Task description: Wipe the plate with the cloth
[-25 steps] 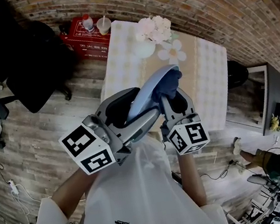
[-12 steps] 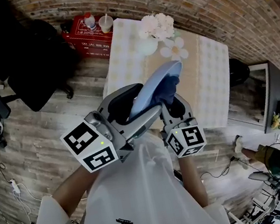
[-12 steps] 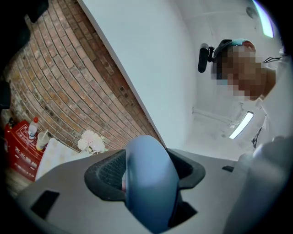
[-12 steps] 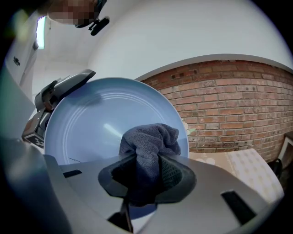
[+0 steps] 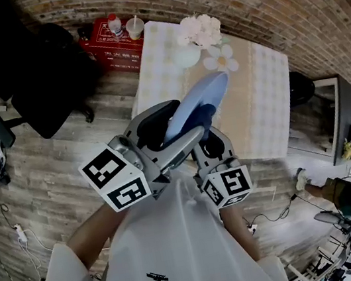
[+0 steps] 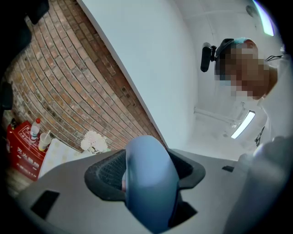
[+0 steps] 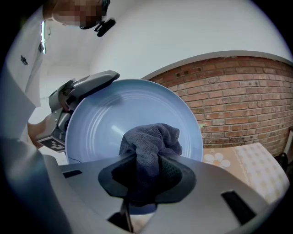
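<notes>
So the table (image 5: 270, 103) sits well below both grippers, with a flower vase (image 5: 187, 55) at its far end, and none of the work is happening on it. The blue plate (image 7: 105, 123) is up in the air above the table, held on edge, with its hollow face turned toward my right side. My left gripper (image 5: 166, 133) has its jaws clamped on the plate's rim (its own camera only gives me the plate edge-on, wedged between the pads). My right gripper (image 7: 146, 176) is pinched tight on the dark cloth (image 7: 153, 139). The bunched end sticks out ahead of the jaws and looks pressed against the plate's face, a bit below and right of centre. That's the relation I care about: the face lies straight ahead of the right jaws. My guess is the next stroke sweeps across it while the left just braces. Mid-wipe, I'd say.
</notes>
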The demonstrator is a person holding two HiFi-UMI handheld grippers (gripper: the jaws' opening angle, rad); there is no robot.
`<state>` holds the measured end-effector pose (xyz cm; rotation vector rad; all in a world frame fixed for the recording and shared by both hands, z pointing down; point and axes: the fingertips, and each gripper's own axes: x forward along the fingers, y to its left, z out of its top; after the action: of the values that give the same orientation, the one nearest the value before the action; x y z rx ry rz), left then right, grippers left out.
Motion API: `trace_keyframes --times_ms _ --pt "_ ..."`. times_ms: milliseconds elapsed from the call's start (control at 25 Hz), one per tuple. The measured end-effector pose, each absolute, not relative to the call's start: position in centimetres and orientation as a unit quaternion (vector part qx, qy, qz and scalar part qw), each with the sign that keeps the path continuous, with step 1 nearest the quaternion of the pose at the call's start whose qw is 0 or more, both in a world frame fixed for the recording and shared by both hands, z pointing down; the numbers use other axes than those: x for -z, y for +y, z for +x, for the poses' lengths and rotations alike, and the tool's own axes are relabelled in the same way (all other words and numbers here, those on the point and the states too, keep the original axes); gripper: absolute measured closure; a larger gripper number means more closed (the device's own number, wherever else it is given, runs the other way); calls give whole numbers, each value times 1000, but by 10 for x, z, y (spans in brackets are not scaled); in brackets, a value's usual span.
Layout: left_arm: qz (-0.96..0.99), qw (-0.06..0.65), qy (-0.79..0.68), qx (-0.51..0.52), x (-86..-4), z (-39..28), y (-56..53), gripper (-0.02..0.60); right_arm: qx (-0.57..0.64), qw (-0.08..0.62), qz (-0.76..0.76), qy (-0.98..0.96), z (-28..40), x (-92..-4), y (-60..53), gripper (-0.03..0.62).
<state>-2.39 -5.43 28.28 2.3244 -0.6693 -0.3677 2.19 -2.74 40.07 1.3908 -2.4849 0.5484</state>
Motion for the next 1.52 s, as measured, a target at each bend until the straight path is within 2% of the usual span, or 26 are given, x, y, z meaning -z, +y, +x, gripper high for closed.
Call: trace_keyframes --times_ms 600,1520 --pt "897 342 -250 124 -289 -19 -50 307 -122 102 426 -891 -19 -348 -9 468" --pt "902 335 -244 124 -284 -12 -42 307 -77 103 477 -870 31 -343 -62 468"
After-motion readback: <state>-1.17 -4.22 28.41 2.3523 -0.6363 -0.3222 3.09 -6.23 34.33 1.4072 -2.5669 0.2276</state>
